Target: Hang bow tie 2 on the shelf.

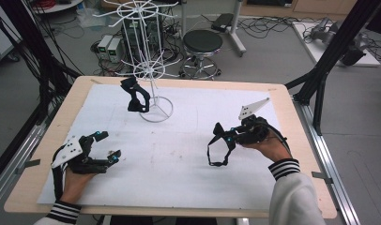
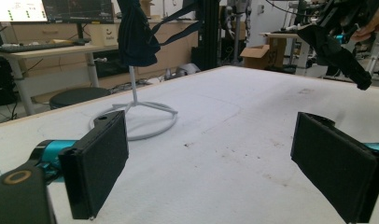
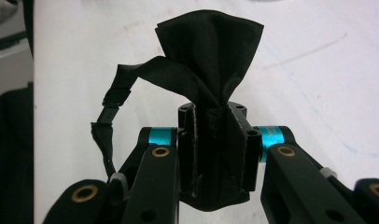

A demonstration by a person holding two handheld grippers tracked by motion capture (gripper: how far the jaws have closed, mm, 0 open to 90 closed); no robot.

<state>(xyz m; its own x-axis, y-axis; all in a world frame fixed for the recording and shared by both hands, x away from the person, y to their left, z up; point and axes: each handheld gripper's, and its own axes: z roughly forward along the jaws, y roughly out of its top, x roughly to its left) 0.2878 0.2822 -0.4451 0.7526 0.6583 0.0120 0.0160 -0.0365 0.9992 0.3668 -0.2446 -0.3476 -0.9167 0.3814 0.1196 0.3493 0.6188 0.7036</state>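
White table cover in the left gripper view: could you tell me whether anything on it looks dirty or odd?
Yes: the white table cover carries a scatter of small dark specks and smudges across its middle, between the wire stand and the near edge.

We are in a lab set up for recording. The table (image 1: 292,140) stands inside a black frame (image 1: 336,42) of metal struts, and cables (image 1: 268,21) trail across the grey floor (image 1: 357,122) behind it. We see computer towers (image 1: 109,47) and a stool (image 1: 202,44) there, with monitors (image 2: 52,9), desks (image 2: 43,51) and cardboard boxes (image 2: 260,56) farther off.
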